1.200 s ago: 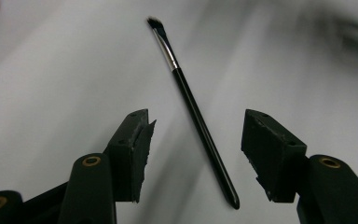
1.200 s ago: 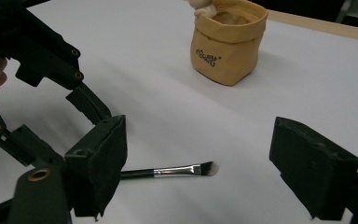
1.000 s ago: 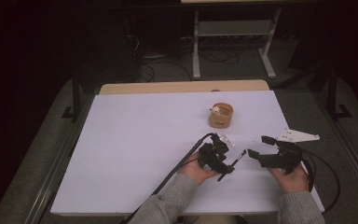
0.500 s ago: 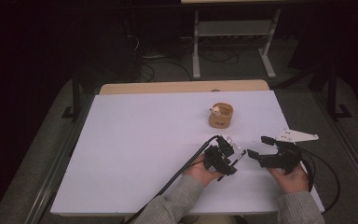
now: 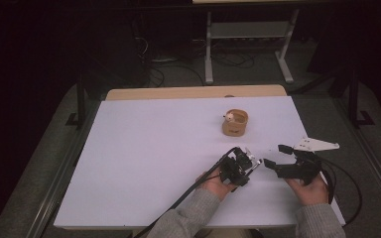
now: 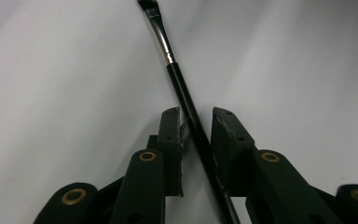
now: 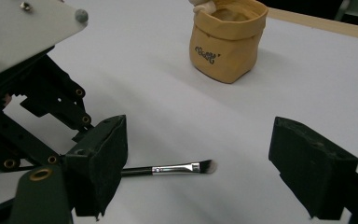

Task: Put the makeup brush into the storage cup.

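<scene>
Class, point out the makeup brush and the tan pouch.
makeup brush (image 7: 175, 168): right gripper view, on its silver ferrule.
tan pouch (image 7: 226, 44): right gripper view, on its front wall.

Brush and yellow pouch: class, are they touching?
Apart. The right gripper view shows bare white table between the brush tip and the pouch.

Dim room, bright table (image 5: 144, 163) — soft shadows (close-ups slightly blurred)

high view looks down from afar; both gripper views sit close, sharing the brush (image 7: 182, 168)
</scene>
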The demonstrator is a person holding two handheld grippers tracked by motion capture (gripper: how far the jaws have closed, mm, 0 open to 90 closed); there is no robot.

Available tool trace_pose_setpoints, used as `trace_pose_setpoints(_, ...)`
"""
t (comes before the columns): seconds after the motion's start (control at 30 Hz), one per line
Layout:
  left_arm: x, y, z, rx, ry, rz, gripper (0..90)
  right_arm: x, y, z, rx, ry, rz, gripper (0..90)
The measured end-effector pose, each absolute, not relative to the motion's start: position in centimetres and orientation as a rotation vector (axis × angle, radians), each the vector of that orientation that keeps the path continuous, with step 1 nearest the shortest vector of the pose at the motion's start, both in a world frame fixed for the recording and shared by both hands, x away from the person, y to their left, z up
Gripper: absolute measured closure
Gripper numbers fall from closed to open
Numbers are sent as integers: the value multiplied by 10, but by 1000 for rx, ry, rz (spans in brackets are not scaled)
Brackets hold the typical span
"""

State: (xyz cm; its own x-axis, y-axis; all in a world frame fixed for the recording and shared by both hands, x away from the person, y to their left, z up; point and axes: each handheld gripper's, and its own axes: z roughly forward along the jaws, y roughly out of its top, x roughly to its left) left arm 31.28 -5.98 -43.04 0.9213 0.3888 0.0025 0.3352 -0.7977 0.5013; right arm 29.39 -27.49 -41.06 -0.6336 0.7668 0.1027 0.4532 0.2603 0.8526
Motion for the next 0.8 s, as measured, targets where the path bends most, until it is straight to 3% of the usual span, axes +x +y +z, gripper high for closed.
trace_pose_setpoints(0.27, 312, -64, -429, 2601, 532, 137, 833, 293, -275, -410, 1116, 2201, 1318, 184)
trace_pose_setpoints(0.8, 318, -60, -424, 2626, 503, 163, 842, 292, -279, -411, 1130, 2188, 1347, 182)
